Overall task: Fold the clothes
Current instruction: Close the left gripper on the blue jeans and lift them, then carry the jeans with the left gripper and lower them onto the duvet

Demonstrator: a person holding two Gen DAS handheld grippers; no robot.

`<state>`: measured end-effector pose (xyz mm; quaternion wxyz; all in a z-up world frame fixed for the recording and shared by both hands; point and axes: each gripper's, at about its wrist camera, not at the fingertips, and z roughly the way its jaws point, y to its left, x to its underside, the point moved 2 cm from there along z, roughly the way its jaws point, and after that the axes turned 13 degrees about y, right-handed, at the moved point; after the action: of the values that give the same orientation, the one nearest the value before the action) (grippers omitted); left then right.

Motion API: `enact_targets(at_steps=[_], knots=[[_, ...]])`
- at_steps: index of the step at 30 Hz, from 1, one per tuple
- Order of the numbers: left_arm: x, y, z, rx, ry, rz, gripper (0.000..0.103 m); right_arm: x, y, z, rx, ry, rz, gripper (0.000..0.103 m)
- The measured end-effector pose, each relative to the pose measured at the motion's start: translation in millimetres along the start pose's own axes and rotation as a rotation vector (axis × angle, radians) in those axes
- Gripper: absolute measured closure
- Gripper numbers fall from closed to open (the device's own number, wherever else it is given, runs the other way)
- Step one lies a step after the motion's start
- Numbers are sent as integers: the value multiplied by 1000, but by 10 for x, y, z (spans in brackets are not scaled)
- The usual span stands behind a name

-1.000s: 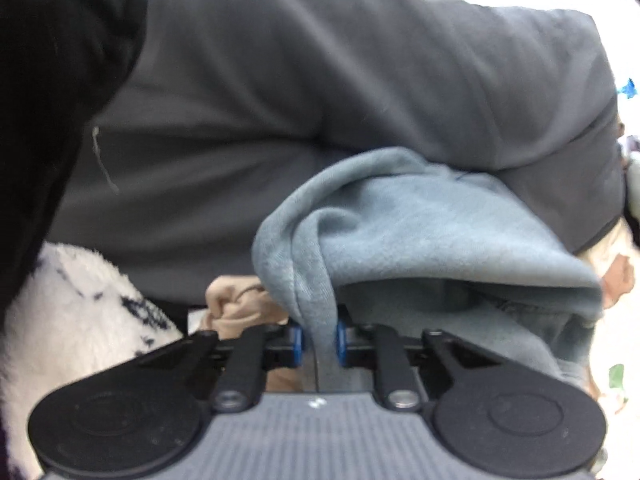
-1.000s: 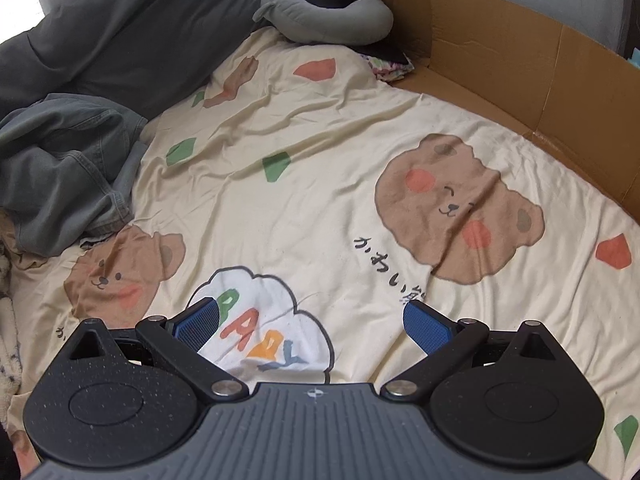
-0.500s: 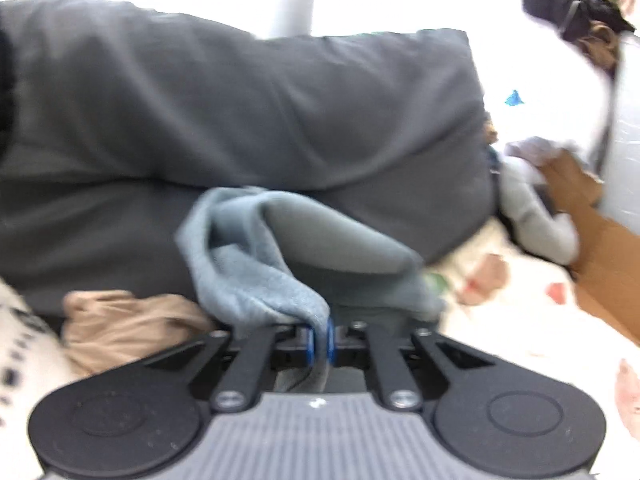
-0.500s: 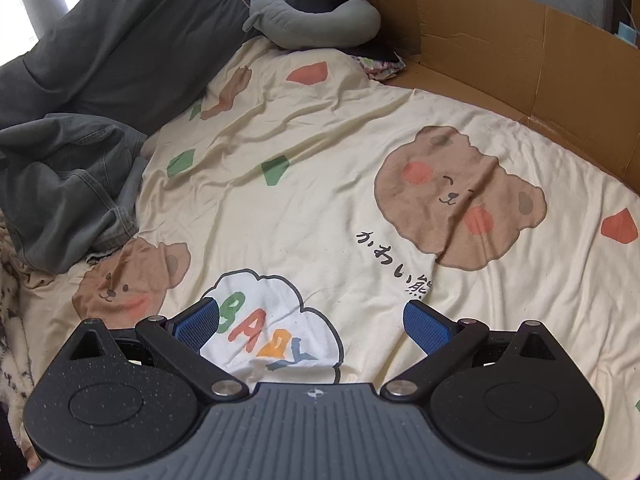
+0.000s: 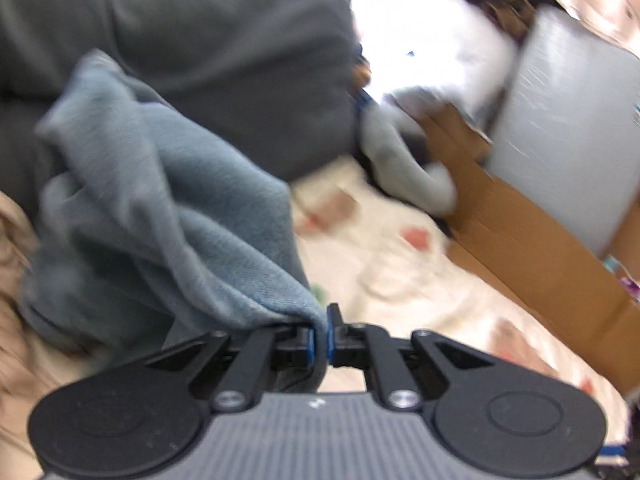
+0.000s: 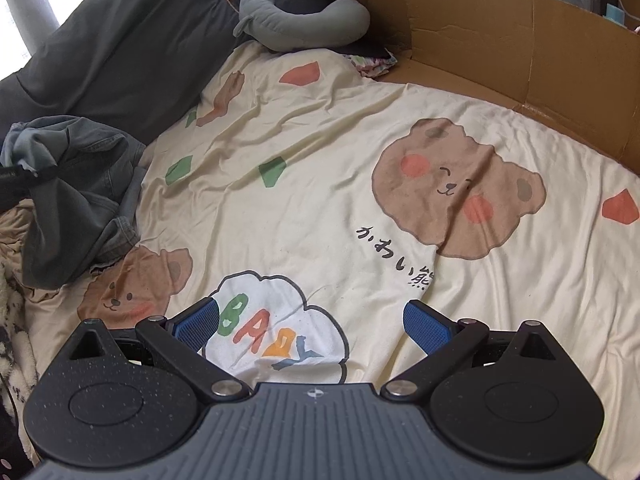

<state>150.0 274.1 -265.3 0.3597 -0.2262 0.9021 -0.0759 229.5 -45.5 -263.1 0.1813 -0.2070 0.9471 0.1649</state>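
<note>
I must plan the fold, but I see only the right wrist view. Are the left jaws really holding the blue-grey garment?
Observer: Yes. In the left wrist view the left gripper is shut on a fold of the blue-grey garment.
Operator: Does the cloth hang free from it?
Observer: It bunches up and away to the left of the jaws, in front of the dark grey cushion.
Operator: What lies ahead of the left gripper?
Observer: The cream bedsheet, blurred, with the cardboard wall to its right.
</note>
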Motion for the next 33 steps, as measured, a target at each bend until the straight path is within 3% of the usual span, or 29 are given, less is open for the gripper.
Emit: enact_targets(at_steps=[13, 19, 22, 26, 31, 33], knots=[[386, -405, 221, 123, 128, 6, 97, 35, 34, 33, -29, 16, 8, 2], [598, -467, 258, 135, 300, 7, 96, 44, -18, 28, -21, 27, 14, 2], [655, -414, 154, 112, 358, -13, 81, 48, -55, 7, -19, 29, 18, 2], [604, -343, -97, 76, 361, -43, 67, 73, -77, 27, -21, 41, 30, 2], [393, -275, -386, 21, 299, -52, 36, 98, -26, 63, -25, 59, 8, 2], [263, -189, -513, -3, 259, -78, 34, 99, -8, 62, -24, 60, 0, 2]])
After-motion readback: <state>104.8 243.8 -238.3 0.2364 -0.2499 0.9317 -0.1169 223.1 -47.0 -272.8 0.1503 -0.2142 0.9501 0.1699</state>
